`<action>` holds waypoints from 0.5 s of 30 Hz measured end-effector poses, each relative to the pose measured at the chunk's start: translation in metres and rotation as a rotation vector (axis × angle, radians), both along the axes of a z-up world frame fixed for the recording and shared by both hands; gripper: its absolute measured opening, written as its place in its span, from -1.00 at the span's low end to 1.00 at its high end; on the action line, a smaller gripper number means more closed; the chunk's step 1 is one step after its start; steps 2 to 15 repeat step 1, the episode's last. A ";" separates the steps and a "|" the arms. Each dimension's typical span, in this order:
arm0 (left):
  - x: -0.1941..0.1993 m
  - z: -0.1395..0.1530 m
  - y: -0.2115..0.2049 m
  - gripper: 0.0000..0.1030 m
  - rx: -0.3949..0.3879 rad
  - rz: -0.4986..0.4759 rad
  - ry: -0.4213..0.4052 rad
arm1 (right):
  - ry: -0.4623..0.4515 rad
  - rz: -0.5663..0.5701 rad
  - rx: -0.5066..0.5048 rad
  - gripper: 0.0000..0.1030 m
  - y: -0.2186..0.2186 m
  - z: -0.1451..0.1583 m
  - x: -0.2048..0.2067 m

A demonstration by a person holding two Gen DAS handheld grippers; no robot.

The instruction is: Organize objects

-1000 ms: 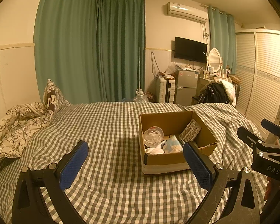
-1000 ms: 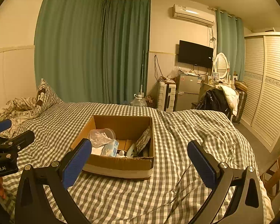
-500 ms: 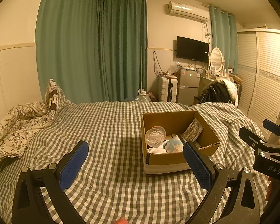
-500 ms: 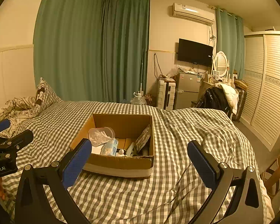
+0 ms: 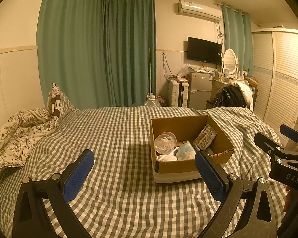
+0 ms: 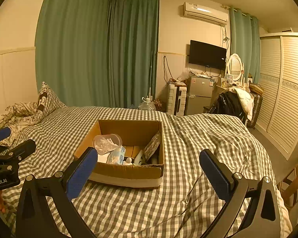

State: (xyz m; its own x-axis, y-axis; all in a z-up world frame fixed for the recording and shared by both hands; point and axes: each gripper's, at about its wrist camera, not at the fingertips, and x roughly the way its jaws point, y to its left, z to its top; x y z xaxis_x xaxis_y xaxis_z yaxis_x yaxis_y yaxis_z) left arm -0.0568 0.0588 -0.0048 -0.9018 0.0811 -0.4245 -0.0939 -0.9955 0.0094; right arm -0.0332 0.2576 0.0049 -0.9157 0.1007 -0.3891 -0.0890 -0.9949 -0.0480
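Note:
An open cardboard box (image 5: 190,168) (image 6: 127,173) sits on the checked bed. Inside it lie a clear plastic tub (image 5: 165,143) (image 6: 107,141), a blue-and-white tissue pack (image 5: 185,153) (image 6: 117,155), a patterned flat packet (image 5: 204,136) (image 6: 152,145) leaning on the right wall, and small white items. My left gripper (image 5: 144,173) is open and empty, held above the bed left of the box. My right gripper (image 6: 147,172) is open and empty, held above the bed in front of the box. Each gripper also shows at the edge of the other's view.
The checked bedcover (image 5: 113,138) is rumpled on the right side (image 6: 214,138). A floral duvet and pillow (image 5: 25,127) lie at the left. Behind the bed stand green curtains, a small fridge (image 5: 200,91), a suitcase, a chair with clothes (image 5: 232,97) and a louvred wardrobe (image 6: 284,99).
Both views have shifted slightly; the box sits a little further right in the left wrist view. Both grippers stay open and empty.

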 end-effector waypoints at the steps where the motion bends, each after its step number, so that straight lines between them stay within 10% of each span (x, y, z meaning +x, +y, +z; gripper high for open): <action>1: 0.000 0.000 0.000 1.00 0.000 -0.001 0.000 | 0.000 0.000 0.000 0.99 0.000 0.000 0.000; 15: 0.000 0.000 0.000 1.00 0.000 -0.001 0.000 | 0.000 0.000 0.000 0.99 0.000 0.000 0.000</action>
